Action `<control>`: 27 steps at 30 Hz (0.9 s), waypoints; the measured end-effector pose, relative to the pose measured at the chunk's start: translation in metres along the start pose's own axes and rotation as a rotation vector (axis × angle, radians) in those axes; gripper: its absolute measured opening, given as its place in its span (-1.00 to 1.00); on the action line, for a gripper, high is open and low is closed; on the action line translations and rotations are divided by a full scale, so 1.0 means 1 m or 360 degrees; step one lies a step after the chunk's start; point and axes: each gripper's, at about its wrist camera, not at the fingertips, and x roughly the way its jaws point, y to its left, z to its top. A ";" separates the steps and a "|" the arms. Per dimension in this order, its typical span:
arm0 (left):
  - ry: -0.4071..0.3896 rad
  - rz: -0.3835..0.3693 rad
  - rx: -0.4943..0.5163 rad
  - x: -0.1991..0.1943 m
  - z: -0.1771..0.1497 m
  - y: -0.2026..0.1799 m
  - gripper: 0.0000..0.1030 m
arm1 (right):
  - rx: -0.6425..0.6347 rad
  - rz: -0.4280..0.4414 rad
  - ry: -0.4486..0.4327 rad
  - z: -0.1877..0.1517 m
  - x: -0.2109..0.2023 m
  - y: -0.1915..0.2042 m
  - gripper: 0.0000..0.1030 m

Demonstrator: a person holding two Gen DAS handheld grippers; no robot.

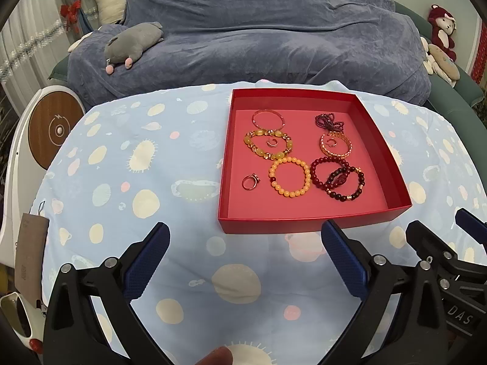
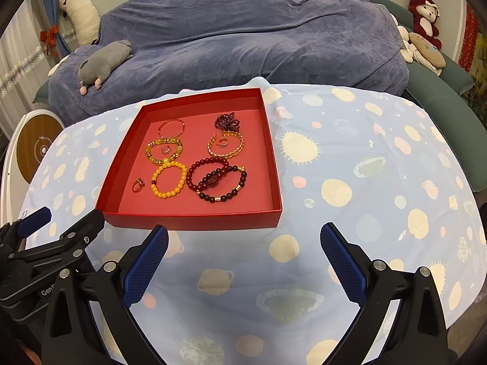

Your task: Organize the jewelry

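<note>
A red open box (image 1: 313,223) (image 2: 191,222) sits on the table and holds several bracelets and rings. Inside lie a yellow bead bracelet (image 1: 289,177) (image 2: 169,179), dark red bead bracelets (image 1: 339,179) (image 2: 217,179), a gold bangle (image 1: 335,145), a green-yellow stone bracelet (image 1: 268,145), a thin pink bangle (image 1: 268,118), a dark bead cluster (image 1: 330,121) and a ring (image 1: 250,181) (image 2: 138,185). My left gripper (image 1: 245,258) is open and empty, just short of the box's near wall. My right gripper (image 2: 243,258) is open and empty, near the box's near right corner.
The table wears a light blue cloth with planet prints (image 1: 137,182) (image 2: 365,182). A sofa under a blue blanket (image 1: 258,30) stands behind, with plush toys on it. A white device with a round wooden top (image 1: 54,130) stands at the left.
</note>
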 end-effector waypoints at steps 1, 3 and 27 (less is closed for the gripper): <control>0.0001 0.0003 0.0001 0.000 0.000 0.000 0.85 | 0.0000 -0.0002 0.0001 0.000 0.000 0.000 0.87; 0.0002 0.0006 0.0000 0.000 0.000 0.000 0.85 | -0.0002 0.0001 -0.0003 0.000 0.000 0.000 0.87; 0.0026 0.0005 0.0021 0.005 0.000 -0.001 0.85 | -0.0006 -0.0013 0.0003 -0.003 0.001 -0.004 0.87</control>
